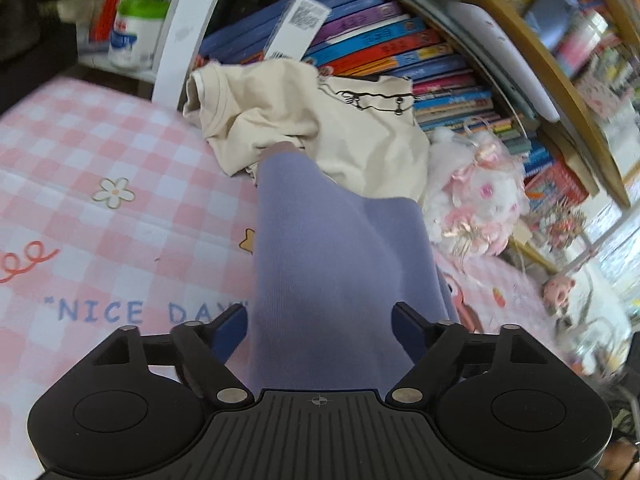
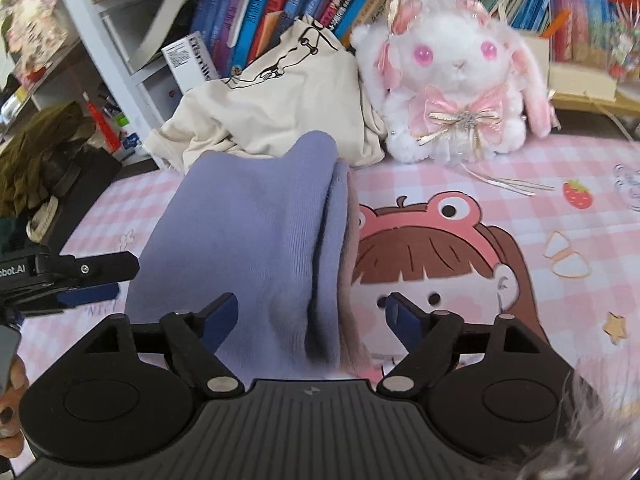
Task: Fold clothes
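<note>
Both the left gripper (image 1: 318, 330) and right gripper (image 2: 308, 320) hang wide open over the folded lavender garment (image 2: 256, 240) mid-bed (image 2: 560, 168). Looks done; next grab the cream shirt (image 2: 280, 108) by the far edge.

Soft, even daylight fills both fisheye views, brightest at a washed-out patch at the right edge of the left wrist view, with strong curving of shelves toward the edges, motion blur there, and only faint shadows.
</note>
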Demonstrator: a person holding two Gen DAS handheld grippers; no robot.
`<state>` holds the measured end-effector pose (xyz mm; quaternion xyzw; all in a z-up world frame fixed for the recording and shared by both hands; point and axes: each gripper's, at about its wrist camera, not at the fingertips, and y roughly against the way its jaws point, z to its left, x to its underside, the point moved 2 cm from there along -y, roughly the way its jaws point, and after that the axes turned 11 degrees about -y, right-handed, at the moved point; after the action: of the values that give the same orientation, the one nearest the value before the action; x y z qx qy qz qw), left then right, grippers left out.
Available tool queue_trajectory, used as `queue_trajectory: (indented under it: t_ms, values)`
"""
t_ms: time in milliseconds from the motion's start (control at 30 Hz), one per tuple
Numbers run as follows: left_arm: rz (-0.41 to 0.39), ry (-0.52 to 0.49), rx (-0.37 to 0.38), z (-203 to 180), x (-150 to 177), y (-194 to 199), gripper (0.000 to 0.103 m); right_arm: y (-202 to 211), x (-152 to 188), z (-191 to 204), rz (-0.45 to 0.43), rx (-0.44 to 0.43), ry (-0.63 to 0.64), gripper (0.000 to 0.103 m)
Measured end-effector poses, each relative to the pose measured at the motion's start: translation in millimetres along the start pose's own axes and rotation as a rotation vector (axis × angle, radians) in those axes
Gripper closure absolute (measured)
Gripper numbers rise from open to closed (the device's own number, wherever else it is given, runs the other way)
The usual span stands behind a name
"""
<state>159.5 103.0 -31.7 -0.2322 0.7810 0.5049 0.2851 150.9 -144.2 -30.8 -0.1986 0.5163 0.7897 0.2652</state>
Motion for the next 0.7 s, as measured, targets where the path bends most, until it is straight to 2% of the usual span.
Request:
queue_trajectory:
  t_ms: [300,367,533,667,700]
  values:
    - [0.009,-0.136,-0.115,-54.5,53.3,31.2,0.017,42.3,48.9,1.2,-0.011,0.057,0.195,0.012]
    - [0.000,-0.166,-0.160,-66.1,65.7,37.3,0.016,51.9,59.0,-1.0,-0.021,0.075,0.217,0.010]
    - [-0.018,-0.207,-0.229,-85.1,85.5,51.3,0.016,76.1,81.3,-8.5,-0.067,0.150,0.183,0.005]
    - [-0.029,-0.195,-0.262,-93.6,97.4,62.0,0.002,91.8,94.3,-14.9,-0.092,0.167,0.144,0.004]
    - [-0.039,-0.187,-0.264,-94.4,99.7,64.6,0.002,94.0,95.4,-15.9,-0.095,0.170,0.145,0.004]
